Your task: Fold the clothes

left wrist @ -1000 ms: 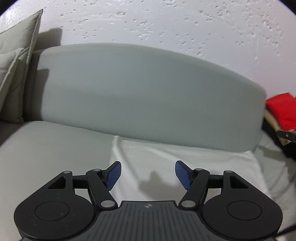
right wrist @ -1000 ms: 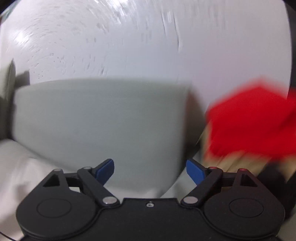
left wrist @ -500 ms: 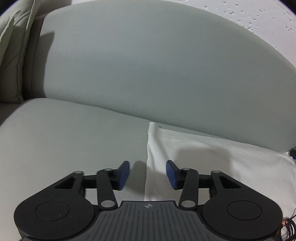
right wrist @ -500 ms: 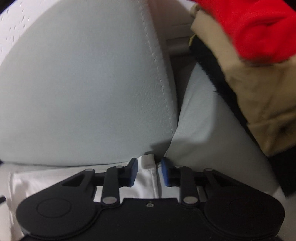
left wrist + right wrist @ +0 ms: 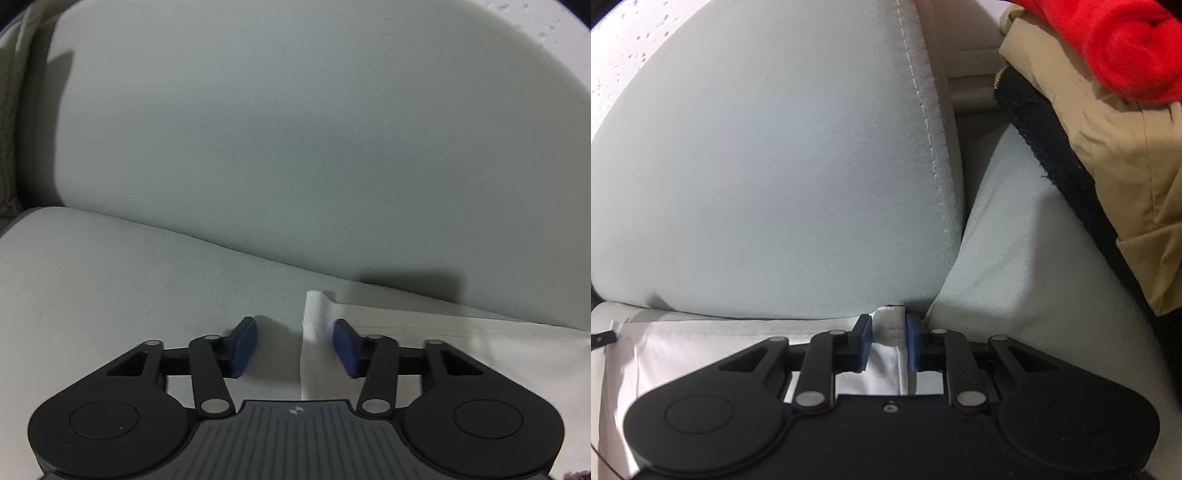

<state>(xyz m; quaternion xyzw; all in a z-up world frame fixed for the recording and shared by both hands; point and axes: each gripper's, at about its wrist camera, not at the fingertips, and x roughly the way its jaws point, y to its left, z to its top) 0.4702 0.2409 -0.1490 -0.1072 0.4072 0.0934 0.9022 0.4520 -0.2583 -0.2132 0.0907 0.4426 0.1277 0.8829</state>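
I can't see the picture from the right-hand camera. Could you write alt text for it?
The right gripper has its two blue-padded fingers closed to a narrow gap around a corner of a white garment lying on a pale grey sofa seat, just below the backrest cushion. At upper right sits a pile of red, tan and black clothes.

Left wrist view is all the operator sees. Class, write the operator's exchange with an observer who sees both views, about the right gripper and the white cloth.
Operator: My left gripper is open around a cloth corner. Where is the right gripper?
Observer: The right gripper is at the other far corner, against the backrest.
Operator: Is it gripping?
Observer: Its jaws are narrow, with the corner between the pads. I cannot tell if it is pinched.
Operator: Anything beside it?
Observer: A pile lies to its right: red on tan on black.
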